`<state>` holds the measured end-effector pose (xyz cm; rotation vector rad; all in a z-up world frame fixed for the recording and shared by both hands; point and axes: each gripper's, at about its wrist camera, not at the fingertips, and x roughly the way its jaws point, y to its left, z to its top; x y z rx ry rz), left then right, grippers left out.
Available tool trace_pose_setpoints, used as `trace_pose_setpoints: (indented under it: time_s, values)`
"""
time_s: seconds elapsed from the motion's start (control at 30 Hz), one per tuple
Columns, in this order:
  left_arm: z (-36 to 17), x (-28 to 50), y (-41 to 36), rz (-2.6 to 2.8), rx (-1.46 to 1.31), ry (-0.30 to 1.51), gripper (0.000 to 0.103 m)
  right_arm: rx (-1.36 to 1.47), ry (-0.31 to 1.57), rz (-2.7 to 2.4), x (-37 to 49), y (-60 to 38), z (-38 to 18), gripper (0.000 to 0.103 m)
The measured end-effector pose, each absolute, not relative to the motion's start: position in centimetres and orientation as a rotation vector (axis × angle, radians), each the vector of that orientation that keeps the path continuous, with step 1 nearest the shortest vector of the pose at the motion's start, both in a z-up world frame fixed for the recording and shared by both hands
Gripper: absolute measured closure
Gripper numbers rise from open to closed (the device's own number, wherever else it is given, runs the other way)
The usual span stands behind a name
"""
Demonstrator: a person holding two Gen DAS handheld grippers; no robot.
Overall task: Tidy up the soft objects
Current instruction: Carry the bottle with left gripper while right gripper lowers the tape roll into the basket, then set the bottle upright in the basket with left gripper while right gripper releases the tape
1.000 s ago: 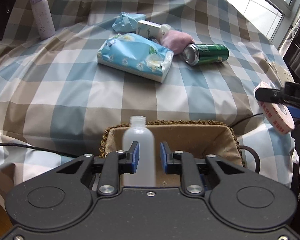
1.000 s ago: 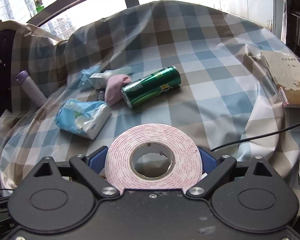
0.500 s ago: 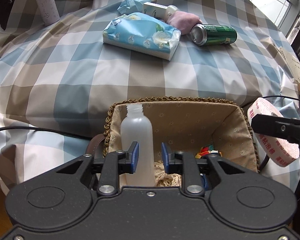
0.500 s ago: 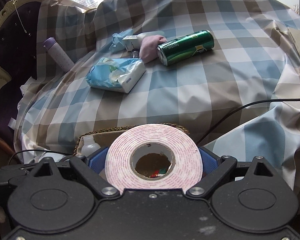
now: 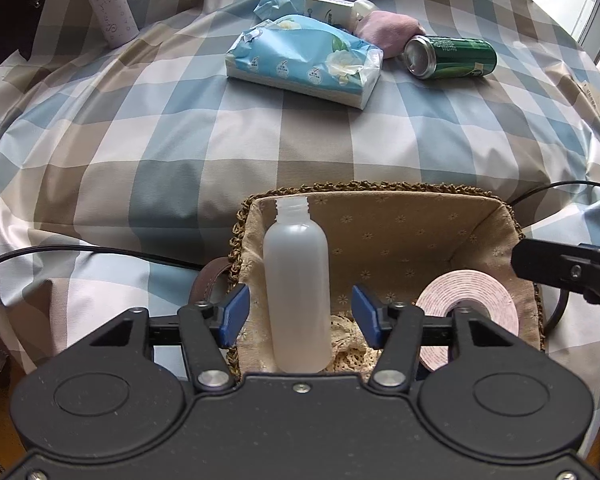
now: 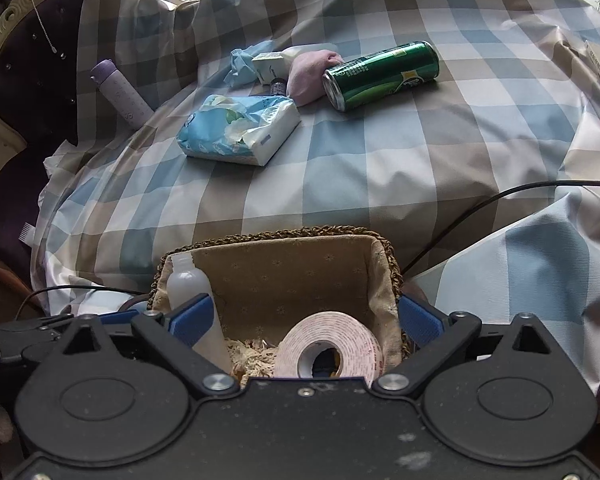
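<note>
left gripper (image 5: 300, 316): jaws had just been opening; bottle (image 5: 297, 292) stood upright between the pads, clear of both, at the basket's (image 5: 380, 190) left wall. right gripper (image 6: 304, 322): jaws spread wide and just opened further, holding nothing; tape roll (image 6: 328, 346) lay below them in the basket's right corner, on edge. basket floor mostly hidden by both grippers; lace scrap partly seen. beyond the basket, on checked cloth (image 5: 180, 128): tissue pack (image 5: 304, 60), can (image 5: 450, 58).

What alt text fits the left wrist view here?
The left gripper, jaws just opened, straddles an upright uncapped plastic bottle in a lined wicker basket beside a tape roll; tissue pack and green can lie beyond.
</note>
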<state>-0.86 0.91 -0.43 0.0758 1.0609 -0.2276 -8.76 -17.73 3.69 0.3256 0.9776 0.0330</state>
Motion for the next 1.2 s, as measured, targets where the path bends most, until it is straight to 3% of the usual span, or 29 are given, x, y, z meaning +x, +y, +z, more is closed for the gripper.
trace_pose_setpoints:
  time_s: [0.27,1.2]
  values:
    - [-0.61,-0.88,0.87,-0.19,0.091,1.067,0.033,0.259,0.972,0.008,-8.6,-17.55,3.7,0.003]
    - [-0.56,-0.94,0.61,-0.169,0.112,1.069,0.031,0.269,0.981,0.004,-8.73,-17.64,3.32,0.003]
